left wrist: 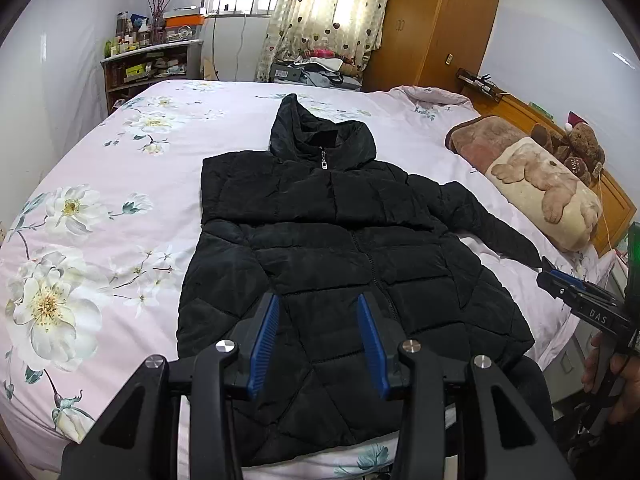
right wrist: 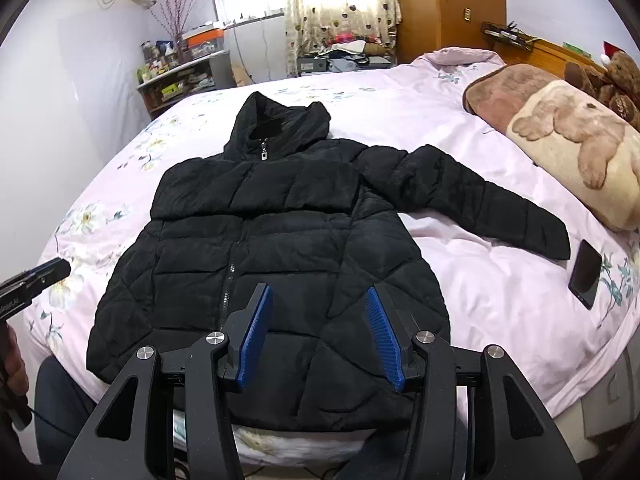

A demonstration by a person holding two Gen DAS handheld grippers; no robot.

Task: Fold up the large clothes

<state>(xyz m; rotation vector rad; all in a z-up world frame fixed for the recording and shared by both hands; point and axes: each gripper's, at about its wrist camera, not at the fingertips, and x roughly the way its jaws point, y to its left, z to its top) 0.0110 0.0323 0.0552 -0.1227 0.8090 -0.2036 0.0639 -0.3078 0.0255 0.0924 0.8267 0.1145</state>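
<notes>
A big bed [left wrist: 120, 168] with a pink flowery sheet fills the room, and a wooden wardrobe [left wrist: 440, 20] and a curtain [left wrist: 320, 8] stand behind it. A black puffy jacket [left wrist: 340, 260] lies flat on the bed, front up and zipped, with its hood [left wrist: 316, 132] pointing to the far side. One sleeve [right wrist: 480, 204] sticks out to the side. The other sleeve does not show; it looks tucked in already, so the folding seems to have just begun. The left gripper [left wrist: 324, 340] hangs over the bottom of the jacket with its blue pads apart and nothing between them. The right gripper [right wrist: 324, 336] is the same: pads apart, holding nothing, up above the hem. I think the next job is to grab the sleeve that sticks out and lay it across the jacket. A dark phone [right wrist: 586, 276] lies just beside that sleeve's end, so the grab should miss it. A pillow [right wrist: 576, 152] and a teddy bear [left wrist: 580, 148] sit near too, but are not in the way.
</notes>
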